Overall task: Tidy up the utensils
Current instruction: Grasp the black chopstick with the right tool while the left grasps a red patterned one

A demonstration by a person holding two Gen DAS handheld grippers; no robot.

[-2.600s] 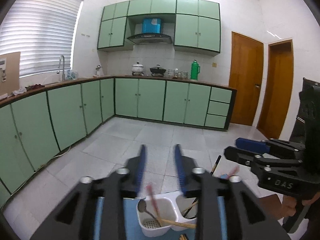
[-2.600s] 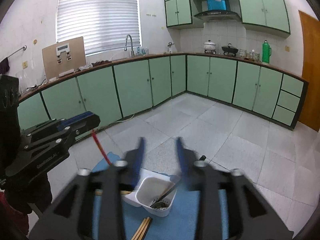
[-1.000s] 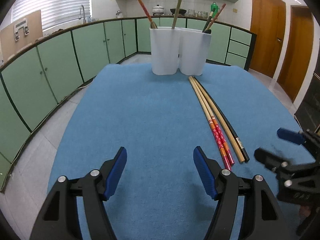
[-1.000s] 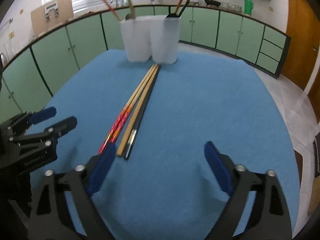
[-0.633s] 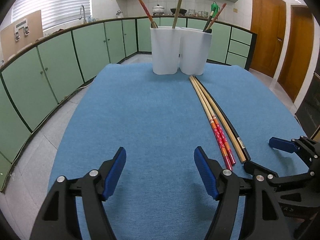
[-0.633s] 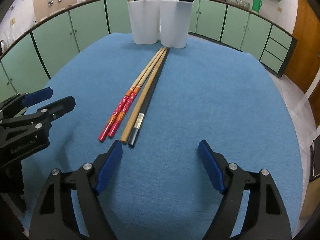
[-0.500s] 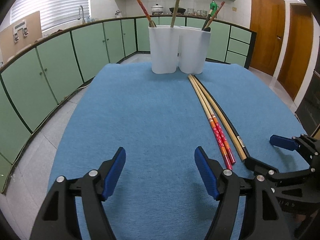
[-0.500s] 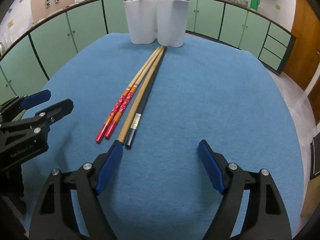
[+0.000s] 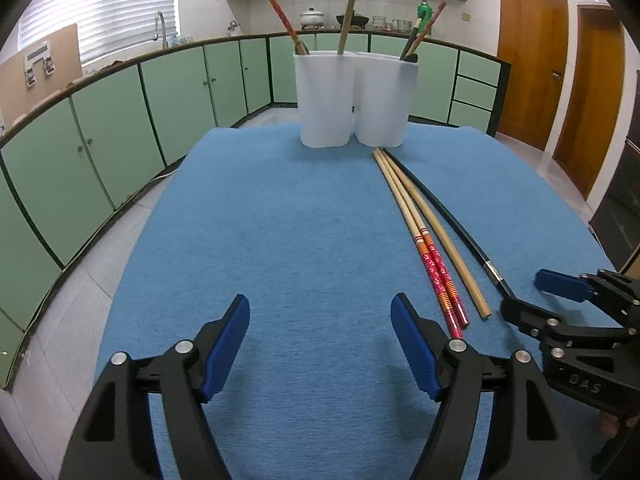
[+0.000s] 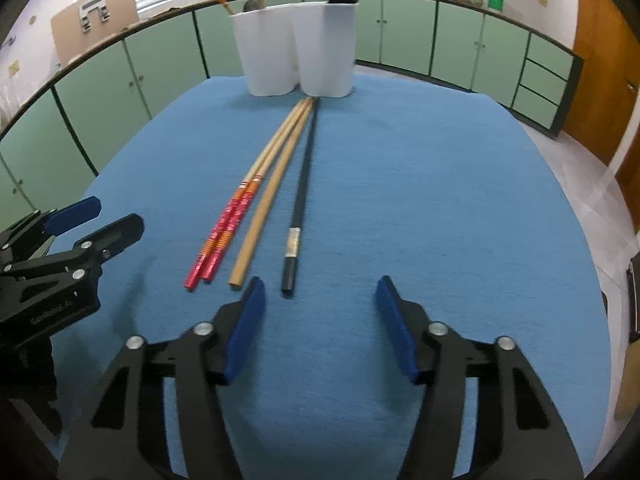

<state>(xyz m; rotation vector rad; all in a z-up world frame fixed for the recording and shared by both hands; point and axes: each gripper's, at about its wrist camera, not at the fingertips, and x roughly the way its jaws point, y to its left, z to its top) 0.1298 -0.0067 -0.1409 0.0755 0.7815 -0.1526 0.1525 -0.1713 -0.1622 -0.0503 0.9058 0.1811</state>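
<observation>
- My left gripper (image 9: 320,340) is spread wide and empty, low centre of frame.
- My right gripper (image 10: 318,320) is likewise apart, empty.
- Chopsticks (image 10: 260,204) lie mid-frame on the blue mat (image 10: 440,200), below the white holder (image 10: 296,48).

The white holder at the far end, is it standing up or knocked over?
Upright: the white holder stands on the blue mat, with chopsticks sticking up out of it.

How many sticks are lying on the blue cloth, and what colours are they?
Red patterned chopsticks: 2
Plain wooden chopstick: 1
Black chopstick: 1
Total lying on the blue cloth: 4
More utensils stand in the white holder, not counted here.
</observation>
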